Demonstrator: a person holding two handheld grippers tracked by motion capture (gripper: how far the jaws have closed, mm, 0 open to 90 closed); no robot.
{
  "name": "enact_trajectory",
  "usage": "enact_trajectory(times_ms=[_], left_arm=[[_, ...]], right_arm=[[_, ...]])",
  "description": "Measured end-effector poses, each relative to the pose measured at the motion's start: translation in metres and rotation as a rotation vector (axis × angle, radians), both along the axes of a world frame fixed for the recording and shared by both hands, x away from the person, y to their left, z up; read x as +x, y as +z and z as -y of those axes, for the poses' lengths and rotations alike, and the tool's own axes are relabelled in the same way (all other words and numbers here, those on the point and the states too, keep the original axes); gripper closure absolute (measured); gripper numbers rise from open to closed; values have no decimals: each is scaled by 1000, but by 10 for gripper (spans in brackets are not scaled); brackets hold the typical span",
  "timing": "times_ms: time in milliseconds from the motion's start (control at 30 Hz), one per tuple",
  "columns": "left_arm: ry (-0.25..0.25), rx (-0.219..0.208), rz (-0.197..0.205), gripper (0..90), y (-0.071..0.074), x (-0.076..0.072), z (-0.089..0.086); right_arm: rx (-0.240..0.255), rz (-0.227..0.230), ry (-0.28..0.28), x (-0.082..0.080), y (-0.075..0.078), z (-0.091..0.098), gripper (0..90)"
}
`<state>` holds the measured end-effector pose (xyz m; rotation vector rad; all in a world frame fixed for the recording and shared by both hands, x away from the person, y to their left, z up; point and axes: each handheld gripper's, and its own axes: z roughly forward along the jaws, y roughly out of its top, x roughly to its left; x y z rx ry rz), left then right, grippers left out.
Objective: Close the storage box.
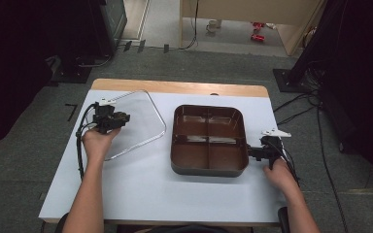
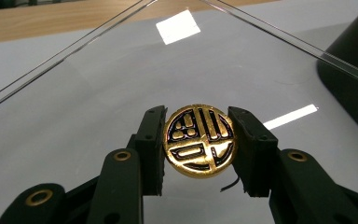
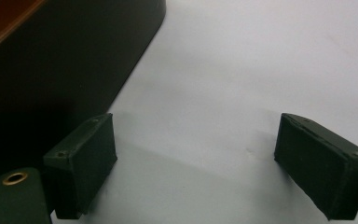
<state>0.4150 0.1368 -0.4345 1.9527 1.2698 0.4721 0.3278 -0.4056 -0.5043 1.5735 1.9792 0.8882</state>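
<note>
Gold-and-black round sticker (image 2: pixel 199 140) sits on the clear lid (image 1: pixel 137 122), which lies flat on the white surface (image 1: pixel 141 184) left of the brown four-compartment tray (image 1: pixel 209 140). Left claw (image 2: pixel 199 149) rests over the lid with its two black jaws on either side of the sticker, close against its edges; whether they actually pinch it cannot be told. Right claw (image 3: pixel 196 163) is spread wide, nothing between its jaws, low over the surface just beside the tray's right wall.

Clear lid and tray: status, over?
Left gripper closed on clear lid's gold emblem. Right gripper open, beside brown tray. Nothing between.
</note>
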Motion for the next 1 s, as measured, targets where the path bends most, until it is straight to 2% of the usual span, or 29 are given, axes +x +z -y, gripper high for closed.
enact_trajectory(times_ms=[100, 500, 767, 1000], left_arm=[[-28, 18, 22, 595, 11, -4, 7], [-132, -3, 58, 595, 34, -14, 35], [-193, -25, 60, 595, 40, -17, 56], [-242, -20, 60, 595, 41, -18, 76]], right_arm=[[0, 0, 0, 0, 0, 0, 122], [-1, -1, 0, 0, 0, 0, 122], [-1, -1, 0, 0, 0, 0, 122], [-1, -1, 0, 0, 0, 0, 121]])
